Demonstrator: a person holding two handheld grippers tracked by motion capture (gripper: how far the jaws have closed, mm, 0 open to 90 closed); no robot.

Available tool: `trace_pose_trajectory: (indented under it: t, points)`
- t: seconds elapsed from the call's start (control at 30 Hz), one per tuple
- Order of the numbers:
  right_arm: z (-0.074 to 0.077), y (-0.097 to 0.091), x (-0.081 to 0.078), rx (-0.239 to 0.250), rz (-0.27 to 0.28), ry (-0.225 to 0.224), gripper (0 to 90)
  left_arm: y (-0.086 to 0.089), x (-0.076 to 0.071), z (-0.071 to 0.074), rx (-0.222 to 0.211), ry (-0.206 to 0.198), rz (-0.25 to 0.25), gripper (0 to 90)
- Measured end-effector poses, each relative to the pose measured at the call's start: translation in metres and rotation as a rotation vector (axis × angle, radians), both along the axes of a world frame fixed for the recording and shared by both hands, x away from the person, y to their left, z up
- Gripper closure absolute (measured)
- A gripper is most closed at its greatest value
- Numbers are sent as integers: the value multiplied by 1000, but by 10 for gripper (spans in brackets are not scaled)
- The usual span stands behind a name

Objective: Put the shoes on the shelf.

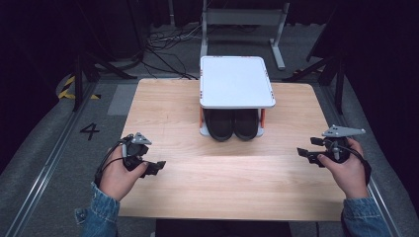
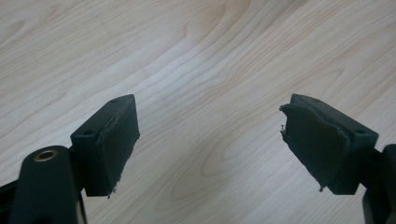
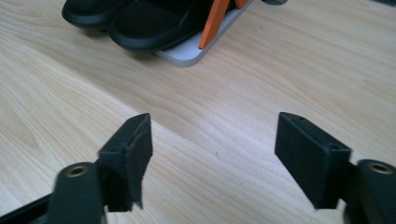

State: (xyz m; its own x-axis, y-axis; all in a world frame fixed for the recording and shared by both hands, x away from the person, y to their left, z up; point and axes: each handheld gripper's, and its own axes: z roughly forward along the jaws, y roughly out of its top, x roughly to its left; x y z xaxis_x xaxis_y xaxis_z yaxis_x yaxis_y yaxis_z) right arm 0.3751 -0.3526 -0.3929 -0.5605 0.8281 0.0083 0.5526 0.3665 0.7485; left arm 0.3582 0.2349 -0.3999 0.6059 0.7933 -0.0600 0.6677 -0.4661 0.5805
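A pair of black shoes [image 1: 232, 124] is sitting on the lower shelf of a small white rack [image 1: 237, 81] at the table's [image 1: 163, 113] far middle, while the left gripper [image 1: 157, 167] and right gripper [image 1: 302, 150] are hovering wide open, gripping nothing, seemingly well apart from the shoes

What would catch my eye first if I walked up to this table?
Probably the small white rack standing at the middle of the far side of the wooden table, with a pair of black shoes side by side on its lower shelf. Then the two hand-held tools: the left gripper and right gripper, near the table's side edges, both with jaws apart and nothing between them.
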Motion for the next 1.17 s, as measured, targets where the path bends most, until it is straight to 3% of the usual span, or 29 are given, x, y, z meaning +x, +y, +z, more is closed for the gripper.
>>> trace_pose_trajectory:
  t: [0.1,0.27,0.4,0.5,0.6,0.73,0.87,1.17]
  points:
    - [-11,-11,-1,-60,54,44,185,17,3,-7,25,10,38,187]
    - [-28,-23,0,-56,36,45,185,32,11,-19,2,-2,48,182]
    - [-41,-32,4,-37,21,50,185,41,22,-32,-6,-47,62,189]
    - [-52,-41,8,-7,-2,58,185,43,25,-38,13,-35,64,184]
    - [-62,-47,10,24,-22,69,186,46,29,-48,-17,-19,80,175]
    - [-79,-54,11,19,-52,79,185,50,33,-57,-33,-13,102,168]
    - [-85,-54,11,16,-53,74,186,49,34,-63,-49,-25,119,167]
    - [-89,-50,12,-3,-58,67,172,41,34,-68,-53,-19,97,168]
